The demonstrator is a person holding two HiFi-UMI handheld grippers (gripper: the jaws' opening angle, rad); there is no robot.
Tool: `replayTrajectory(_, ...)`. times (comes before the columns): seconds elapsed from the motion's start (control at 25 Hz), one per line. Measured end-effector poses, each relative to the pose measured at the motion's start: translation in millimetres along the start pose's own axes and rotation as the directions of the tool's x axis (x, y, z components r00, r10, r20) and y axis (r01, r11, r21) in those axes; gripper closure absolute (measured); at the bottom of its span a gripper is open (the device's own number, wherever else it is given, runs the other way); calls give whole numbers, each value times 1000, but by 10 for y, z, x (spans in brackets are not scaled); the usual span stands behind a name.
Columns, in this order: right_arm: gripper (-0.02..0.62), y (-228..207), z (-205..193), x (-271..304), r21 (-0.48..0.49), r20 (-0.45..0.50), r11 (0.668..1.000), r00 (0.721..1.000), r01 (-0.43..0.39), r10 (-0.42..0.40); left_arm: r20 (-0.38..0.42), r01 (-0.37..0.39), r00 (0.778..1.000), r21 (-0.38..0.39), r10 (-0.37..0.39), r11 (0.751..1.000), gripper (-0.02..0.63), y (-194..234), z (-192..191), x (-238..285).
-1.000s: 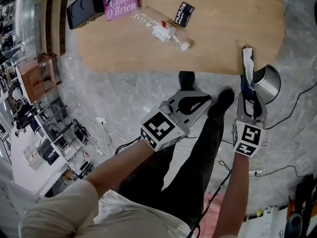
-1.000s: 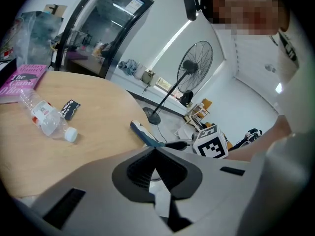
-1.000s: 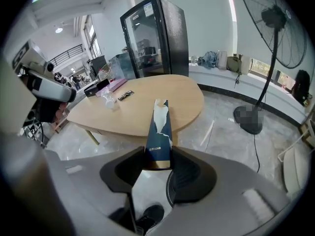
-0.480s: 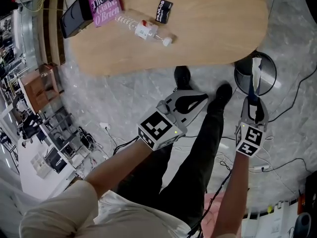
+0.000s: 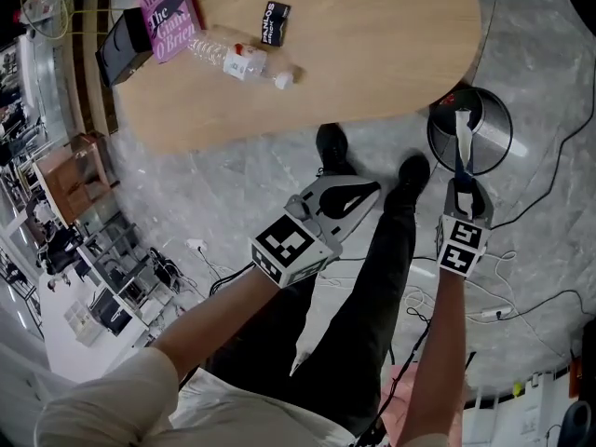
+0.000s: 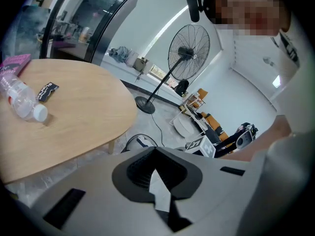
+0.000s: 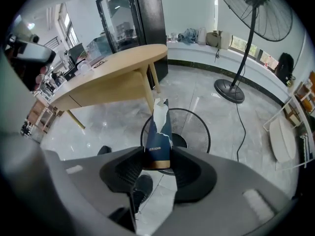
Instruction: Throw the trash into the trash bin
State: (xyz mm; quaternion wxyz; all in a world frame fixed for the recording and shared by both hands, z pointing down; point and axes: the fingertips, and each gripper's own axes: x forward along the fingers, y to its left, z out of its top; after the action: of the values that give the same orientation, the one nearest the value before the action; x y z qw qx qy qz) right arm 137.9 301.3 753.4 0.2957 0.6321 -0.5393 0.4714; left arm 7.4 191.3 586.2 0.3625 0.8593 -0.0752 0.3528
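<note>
My right gripper (image 5: 463, 184) is shut on a torn dark-blue paper wrapper (image 5: 463, 147), which sticks out beyond the jaws over the round black wire trash bin (image 5: 494, 156) on the floor by the table's end. In the right gripper view the wrapper (image 7: 158, 134) stands upright between the pads of the right gripper (image 7: 158, 156), with the bin's rim (image 7: 207, 134) right behind it. My left gripper (image 5: 372, 188) hangs over the floor left of the bin, shut and holding nothing. In its own view the left gripper (image 6: 155, 151) has its tips touching.
On the wooden table (image 5: 372, 54) lie a clear plastic bottle (image 5: 237, 59), a small black packet (image 5: 276, 21) and a pink book (image 5: 168, 17). The person's shoes (image 5: 331, 147) stand below the table edge. A pedestal fan (image 7: 253, 4) and cables (image 5: 559, 156) are near the bin.
The right gripper has carried the wrapper from beside the table's edge to above the bin's opening and has sunk lower. The left gripper has shifted slightly and stays shut.
</note>
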Motion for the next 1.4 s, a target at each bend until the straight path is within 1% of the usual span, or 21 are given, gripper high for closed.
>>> replayTrajectory(0.2, 413, -110, -173, 267, 2, -44, 1000, 999, -2, 2, -26, -9, 1000, -9, 9, 1000, 600, 51, -137, 87)
replayTrajectory(0.4, 410, -250, -386, 494, -6, -103, 1000, 994, 20, -20, -39, -2, 999, -11, 2, 1000, 600, 87, -217, 170)
replayTrajectory(0.52, 405, -287, -402, 562, -6, -105, 999, 994, 36, -36, -47, 0, 999, -13, 0, 1000, 600, 119, -259, 203)
replayTrajectory(0.6, 398, -310, -360, 581, -6, -83, 999, 995, 48, -48, -42, -2, 999, -12, 1, 1000, 600, 135, -251, 211)
replayTrajectory(0.64, 382, -322, -336, 588, -6, -72, 999, 996, 52, -53, -36, -3, 999, -11, 2, 1000, 600, 143, -236, 209)
replayTrajectory(0.68, 332, -333, -321, 594, -6, -66, 998, 996, 55, -56, -31, -4, 1000, -12, 3, 1000, 600, 150, -217, 201)
replayTrajectory(0.72, 302, -335, -308, 596, -5, -65, 998, 996, 55, -55, -26, -5, 1000, -14, 5, 1000, 600, 157, -198, 189)
replayTrajectory(0.76, 295, -323, -291, 591, -3, -66, 999, 997, 51, -51, -23, -7, 1000, -16, 6, 1000, 600, 165, -182, 171)
replayTrajectory(0.84, 290, -281, -238, 565, -1, -64, 999, 997, 37, -37, -17, -9, 1000, -17, 9, 1000, 600, 179, -166, 128)
replayTrajectory(1.04, 290, -205, -65, 473, -39, -41, 999, 999, 19, -21, -4, -9, 1000, -11, 9, 1000, 600, 212, -110, 36)
replayTrajectory(1.28, 291, 0, 334, 278, -69, -3, 998, 1000, -10, 10, 24, -11, 1000, -5, 11, 1000, 600, 192, 18, -130)
replayTrajectory(1.4, 307, 18, 544, 171, -100, 22, 995, 1000, 0, 2, 46, -19, 999, -10, 19, 1000, 600, 182, 125, -239)
